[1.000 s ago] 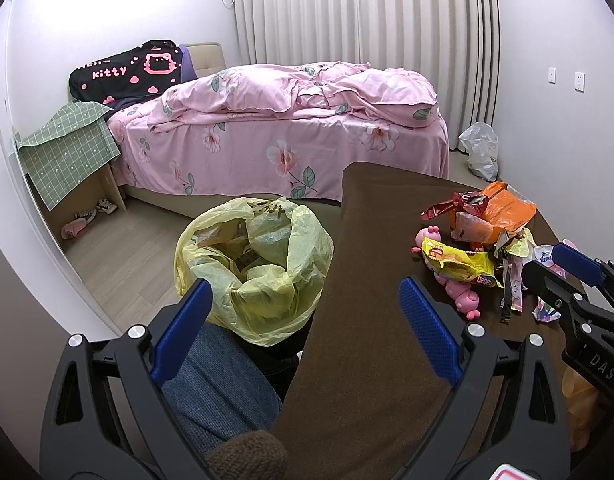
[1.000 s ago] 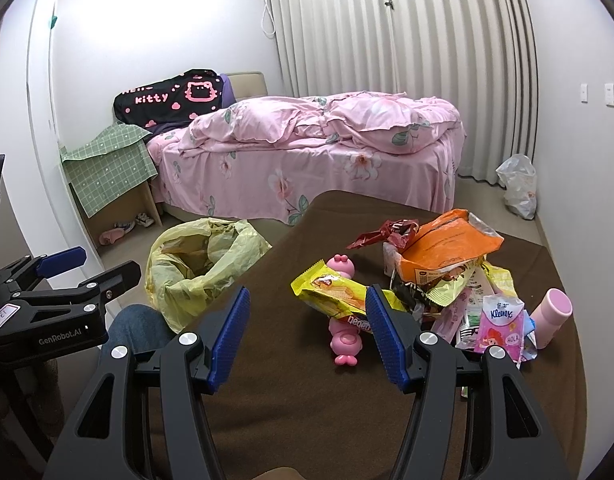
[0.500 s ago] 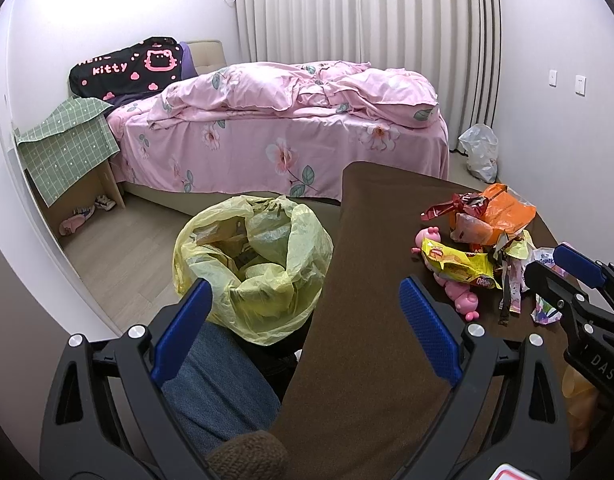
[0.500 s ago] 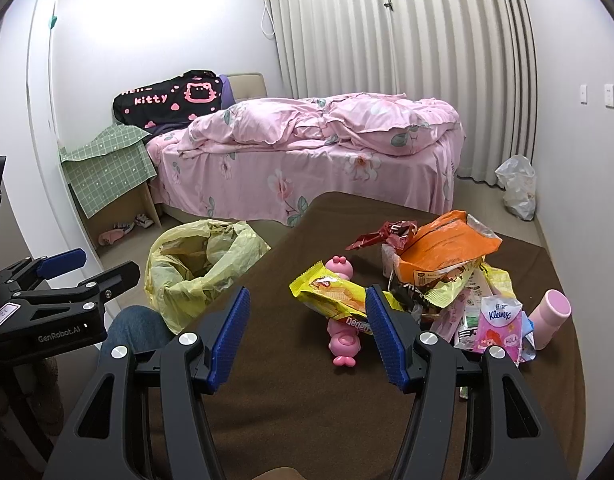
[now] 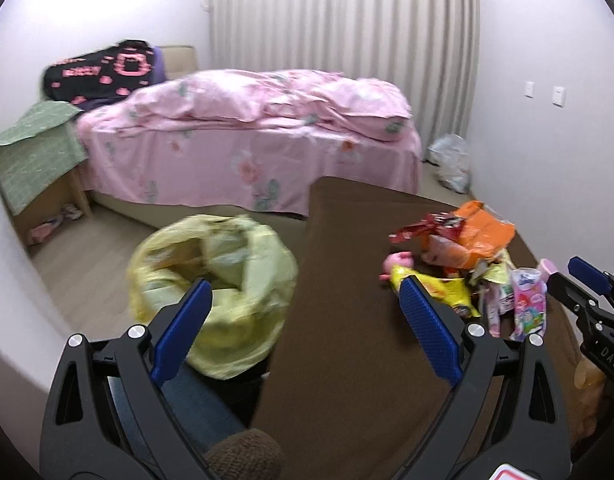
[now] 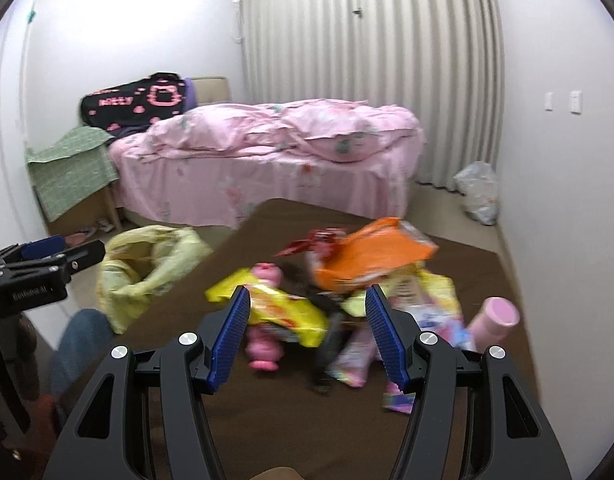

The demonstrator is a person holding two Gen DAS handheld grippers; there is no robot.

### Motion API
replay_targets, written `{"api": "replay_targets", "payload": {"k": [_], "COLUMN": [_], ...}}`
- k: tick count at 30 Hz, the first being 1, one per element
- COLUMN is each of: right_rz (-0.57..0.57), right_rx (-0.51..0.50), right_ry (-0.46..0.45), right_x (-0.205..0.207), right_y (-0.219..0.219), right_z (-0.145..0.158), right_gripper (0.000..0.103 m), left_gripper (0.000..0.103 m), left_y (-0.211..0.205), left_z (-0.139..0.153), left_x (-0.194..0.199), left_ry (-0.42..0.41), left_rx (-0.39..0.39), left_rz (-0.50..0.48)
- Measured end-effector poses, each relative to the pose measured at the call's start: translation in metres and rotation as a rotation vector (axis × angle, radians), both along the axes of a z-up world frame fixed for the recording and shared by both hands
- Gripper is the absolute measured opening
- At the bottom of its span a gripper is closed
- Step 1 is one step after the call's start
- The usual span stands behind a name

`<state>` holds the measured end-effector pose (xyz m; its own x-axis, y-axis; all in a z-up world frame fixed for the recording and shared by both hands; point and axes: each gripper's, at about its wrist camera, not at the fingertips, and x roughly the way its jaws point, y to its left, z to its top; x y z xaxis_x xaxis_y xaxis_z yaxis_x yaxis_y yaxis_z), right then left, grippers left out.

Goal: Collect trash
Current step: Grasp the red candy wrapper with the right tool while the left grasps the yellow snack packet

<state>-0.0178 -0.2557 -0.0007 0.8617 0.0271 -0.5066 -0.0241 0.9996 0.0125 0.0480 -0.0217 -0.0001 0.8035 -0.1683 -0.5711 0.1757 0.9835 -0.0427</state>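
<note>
A heap of trash lies on the brown table (image 6: 267, 420): a yellow snack wrapper (image 6: 279, 312), an orange bag (image 6: 371, 256), a red wrapper (image 6: 315, 238) and tissue packs (image 5: 527, 304). A yellow trash bag (image 5: 215, 292) stands open on the floor left of the table; it also shows in the right wrist view (image 6: 147, 268). My right gripper (image 6: 307, 336) is open and empty, close over the yellow wrapper. My left gripper (image 5: 303, 332) is open and empty, between the bag and the table edge.
A pink pig toy (image 6: 263, 352) lies under the yellow wrapper and a pink cup (image 6: 495, 316) lies at the heap's right. A pink bed (image 5: 251, 148) stands beyond the table. A white bag (image 6: 479, 192) sits by the curtain. A knee in jeans (image 5: 195, 404) is below the left gripper.
My right gripper has moved forward and down towards the trash heap, which now looks larger. My left gripper has swung right, so the heap is more in its view. Both stay open.
</note>
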Motion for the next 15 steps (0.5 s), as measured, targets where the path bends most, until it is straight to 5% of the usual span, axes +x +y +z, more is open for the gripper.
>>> {"api": "replay_targets", "payload": {"k": [8, 15], "right_rz": [-0.134, -0.191], "right_rx": [-0.028, 0.022], "right_ry": [0.020, 0.073], "right_x": [0.010, 0.030], "right_y": [-0.058, -0.094], "right_z": [-0.024, -0.051], "right_gripper": [0.057, 0.057], "left_gripper": [0.094, 0.077], "left_y": [-0.052, -0.080], "left_z": [-0.034, -0.063], "left_x": [0.063, 0.101], "left_ry": [0.108, 0.257], "left_rx": [-0.077, -0.127], "left_rz": [-0.212, -0.262]}}
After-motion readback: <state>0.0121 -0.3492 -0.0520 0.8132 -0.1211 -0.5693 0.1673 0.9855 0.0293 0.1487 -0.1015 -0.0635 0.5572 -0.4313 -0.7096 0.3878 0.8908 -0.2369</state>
